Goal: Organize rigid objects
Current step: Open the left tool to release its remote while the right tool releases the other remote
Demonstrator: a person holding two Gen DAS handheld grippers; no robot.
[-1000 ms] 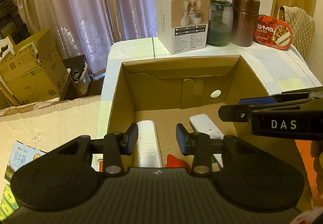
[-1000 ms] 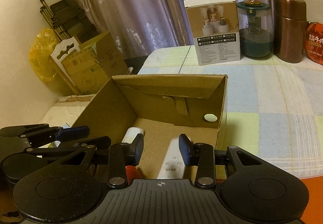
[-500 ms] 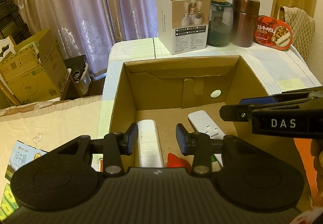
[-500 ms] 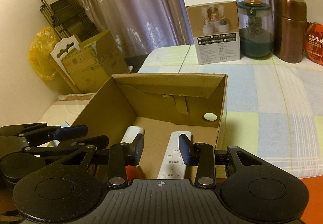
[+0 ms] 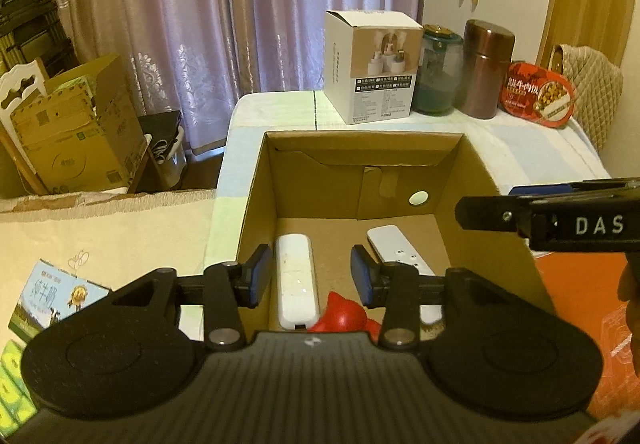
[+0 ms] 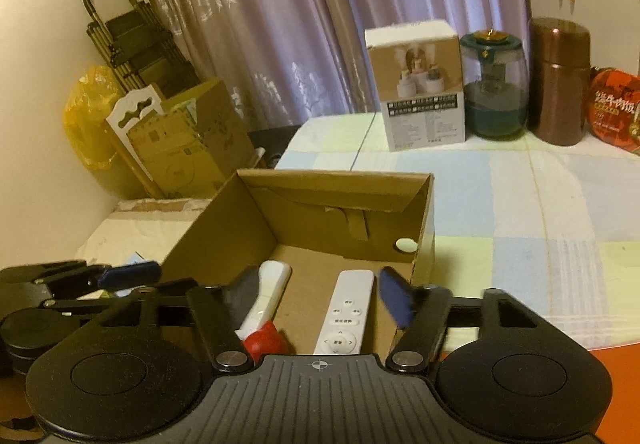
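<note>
Both hand-held grippers, left [image 5: 306,276] and right [image 6: 314,298], hang spread and empty over the cardboard box [image 6: 224,215], where two white remotes [image 6: 344,314] lie side by side, apparently sorted.

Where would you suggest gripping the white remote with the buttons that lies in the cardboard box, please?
Probably across the long edges of the button remote, near its middle, coming straight down from above. It lies flat on the floor of the cardboard box, so only its narrow sides offer purchase, and the walls block a sideways approach. The right claw is open and already roughly straddles it.
</note>
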